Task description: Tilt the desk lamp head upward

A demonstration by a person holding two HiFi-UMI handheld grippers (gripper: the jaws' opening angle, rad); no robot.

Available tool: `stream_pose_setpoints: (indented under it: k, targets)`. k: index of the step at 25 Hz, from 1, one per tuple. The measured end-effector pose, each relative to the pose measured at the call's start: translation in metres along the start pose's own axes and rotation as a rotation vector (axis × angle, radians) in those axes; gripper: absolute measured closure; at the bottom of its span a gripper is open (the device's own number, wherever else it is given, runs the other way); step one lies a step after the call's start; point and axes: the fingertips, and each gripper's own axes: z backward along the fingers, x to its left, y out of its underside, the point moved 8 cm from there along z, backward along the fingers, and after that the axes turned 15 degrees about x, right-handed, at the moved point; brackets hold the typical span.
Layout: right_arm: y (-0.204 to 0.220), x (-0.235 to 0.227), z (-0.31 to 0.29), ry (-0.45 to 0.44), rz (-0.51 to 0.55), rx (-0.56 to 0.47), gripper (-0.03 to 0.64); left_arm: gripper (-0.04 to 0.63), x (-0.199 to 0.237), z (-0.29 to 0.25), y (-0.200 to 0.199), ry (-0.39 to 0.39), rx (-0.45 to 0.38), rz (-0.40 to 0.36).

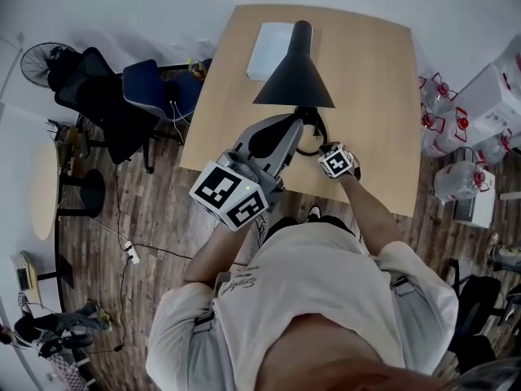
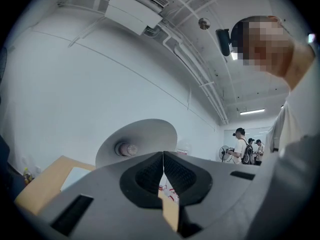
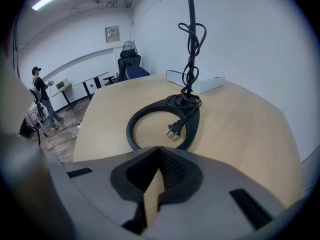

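Pointing up under the black cone-shaped lamp head [image 1: 295, 76], probably to push it, the left gripper [image 2: 163, 155] is closed empty; the right gripper [image 3: 160, 149] too.

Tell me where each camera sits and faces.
Head view: on the head, facing down at table and lamp; shirt, arms, left gripper, right gripper show.
Left gripper view: on that gripper, faces up into the shade; shut jaws, shirt show.
Right gripper view: on that gripper, faces along the table at the base; shut jaws show.
Shared: box, in head and right gripper views.
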Motion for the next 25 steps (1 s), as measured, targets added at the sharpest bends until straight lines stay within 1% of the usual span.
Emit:
stream_pose_setpoints:
  k: [4,8,12,16,20,25]
  targets:
    - [0.013,0.002,0.011,0.038,-0.077,-0.089,0.621,0.580,0.003,0.016,0.016,0.019,0.018,0.030]
    - [0.017,0.020,0.042,0.045,-0.099,-0.123,0.621,0.580,0.011,0.030,0.031,0.009,0.073,0.015]
    - [0.023,0.041,0.085,0.069,-0.135,-0.219,0.621,0.579,0.013,0.039,0.054,0.030,0.126,0.012]
    - [0.027,0.061,0.129,0.101,-0.130,-0.306,0.621,0.579,0.014,0.042,0.079,0.067,0.170,0.017]
    - [0.032,0.076,0.171,0.140,-0.129,-0.369,0.621,0.579,0.015,0.040,0.104,0.085,0.208,0.026]
    - [0.029,0.101,0.221,0.167,-0.110,-0.447,0.621,0.579,0.011,0.042,0.122,0.110,0.231,0.033]
